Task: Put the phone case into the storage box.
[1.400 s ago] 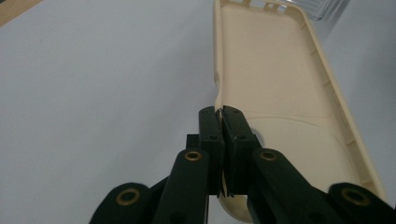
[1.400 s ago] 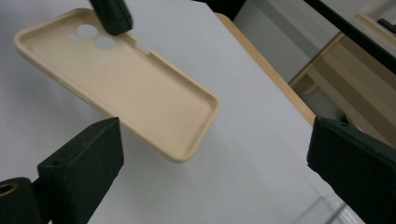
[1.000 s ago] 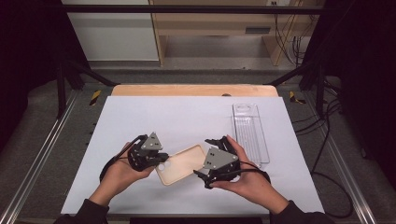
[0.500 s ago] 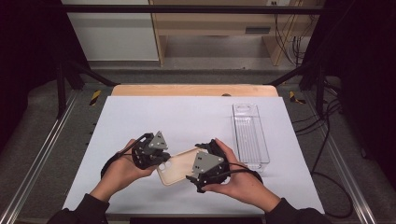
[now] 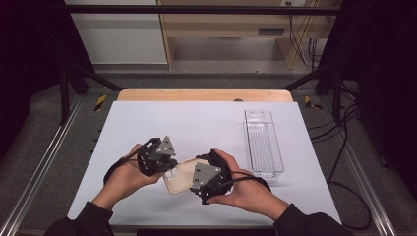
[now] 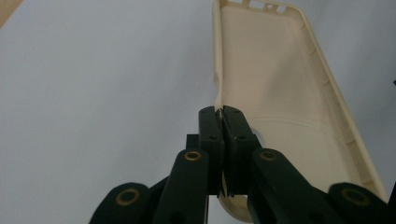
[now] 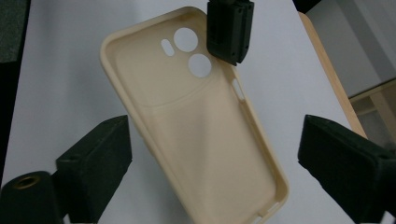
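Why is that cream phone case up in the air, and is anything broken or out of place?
Nothing looks damaged. The phone case is empty and held off the table at a slant: the left gripper pinches one side wall by the camera holes, while the right gripper straddles it, jaws open. The clear tray sits straight.

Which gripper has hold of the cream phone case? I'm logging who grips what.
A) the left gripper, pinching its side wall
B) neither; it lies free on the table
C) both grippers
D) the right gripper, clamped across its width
A: the left gripper has its jaws shut on the rim of the phone case, while the right gripper stands with its jaws wide on either side of the case, not touching it.
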A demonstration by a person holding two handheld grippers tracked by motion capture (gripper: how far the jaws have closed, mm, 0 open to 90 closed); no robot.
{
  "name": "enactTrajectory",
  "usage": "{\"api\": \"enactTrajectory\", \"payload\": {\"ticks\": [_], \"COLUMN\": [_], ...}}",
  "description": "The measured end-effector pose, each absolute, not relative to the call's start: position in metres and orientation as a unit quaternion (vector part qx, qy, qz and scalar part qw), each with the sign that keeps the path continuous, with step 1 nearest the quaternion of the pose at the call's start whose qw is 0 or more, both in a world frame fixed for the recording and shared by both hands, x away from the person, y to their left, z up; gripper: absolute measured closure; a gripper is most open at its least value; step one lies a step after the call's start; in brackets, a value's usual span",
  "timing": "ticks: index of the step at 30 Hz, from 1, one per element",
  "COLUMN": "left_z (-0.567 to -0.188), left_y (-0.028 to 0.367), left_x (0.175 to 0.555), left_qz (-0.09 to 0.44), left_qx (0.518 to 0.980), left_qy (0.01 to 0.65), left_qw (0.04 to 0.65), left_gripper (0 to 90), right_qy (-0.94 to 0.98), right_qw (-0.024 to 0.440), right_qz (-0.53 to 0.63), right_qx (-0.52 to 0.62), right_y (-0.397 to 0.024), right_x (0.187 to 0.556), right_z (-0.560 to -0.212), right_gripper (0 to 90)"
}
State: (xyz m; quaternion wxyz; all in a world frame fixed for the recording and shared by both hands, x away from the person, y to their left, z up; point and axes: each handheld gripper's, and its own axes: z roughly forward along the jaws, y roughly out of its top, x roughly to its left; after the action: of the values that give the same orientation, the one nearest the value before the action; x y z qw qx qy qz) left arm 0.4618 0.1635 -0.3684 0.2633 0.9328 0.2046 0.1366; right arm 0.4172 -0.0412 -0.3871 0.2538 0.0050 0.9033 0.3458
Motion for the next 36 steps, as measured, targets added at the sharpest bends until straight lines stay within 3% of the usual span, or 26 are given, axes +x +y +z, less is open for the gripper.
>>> {"api": "enactTrajectory", "payload": {"ticks": [4,13,22,36], "left_z": [-0.368,-0.363,-0.360,-0.359], "left_y": [0.164,0.169,0.171,0.171], "left_x": [0.461,0.462,0.462,0.462], "left_qz": [0.135,0.135,0.130,0.117], "left_qx": [0.934,0.932,0.932,0.934], "left_qy": [0.202,0.203,0.203,0.197], "left_qw": [0.262,0.267,0.270,0.273], "left_gripper": [87.5,87.6,87.6,87.5], "right_qy": [0.906,0.916,0.923,0.926], "right_qw": [0.244,0.221,0.213,0.211], "right_qz": [0.347,0.329,0.309,0.291], "right_qx": [-0.011,-0.057,-0.089,-0.114], "right_y": [-0.036,-0.027,-0.024,-0.021], "right_x": [0.416,0.411,0.410,0.407], "right_z": [-0.386,-0.389,-0.393,-0.399], "right_gripper": [21.0,49.1,67.2,73.9]}}
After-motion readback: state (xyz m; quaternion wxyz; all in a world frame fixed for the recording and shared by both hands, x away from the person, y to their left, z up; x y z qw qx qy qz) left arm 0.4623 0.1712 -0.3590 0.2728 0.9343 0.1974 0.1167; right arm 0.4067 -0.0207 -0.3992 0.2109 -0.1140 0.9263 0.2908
